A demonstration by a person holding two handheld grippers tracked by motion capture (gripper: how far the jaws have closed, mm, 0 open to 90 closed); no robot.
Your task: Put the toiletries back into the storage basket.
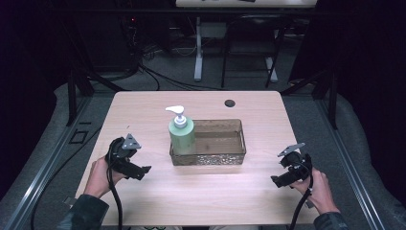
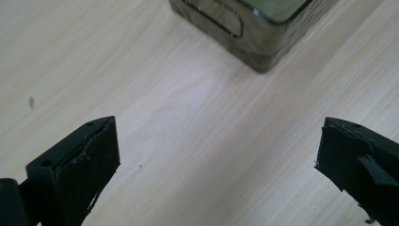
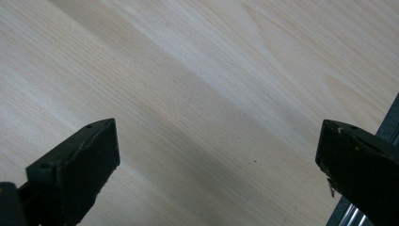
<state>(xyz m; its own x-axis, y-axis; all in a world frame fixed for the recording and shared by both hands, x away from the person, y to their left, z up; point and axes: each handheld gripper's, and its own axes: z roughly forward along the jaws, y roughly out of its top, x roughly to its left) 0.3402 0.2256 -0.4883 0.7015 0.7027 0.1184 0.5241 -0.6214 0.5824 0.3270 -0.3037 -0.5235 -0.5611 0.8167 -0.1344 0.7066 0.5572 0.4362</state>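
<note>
A green soap bottle (image 1: 181, 135) stands upright in the left end of a clear tray (image 1: 238, 156) on the bench (image 1: 201, 201), between the two grippers. The left hand-held gripper (image 1: 143, 171) and right hand-held gripper (image 1: 276, 181) hold their jaws wide apart, gripping nothing.

Lit from overhead onto the table (image 1: 143, 110), bright wood against a near-black room. Soft glare patch just in front of the tray (image 1: 239, 139). Grainy and slightly soft in the high view. Close up, blurred tray corner (image 2: 263, 56), broad diagonal shadows across the grain, dark jaws lacking detail.
</note>
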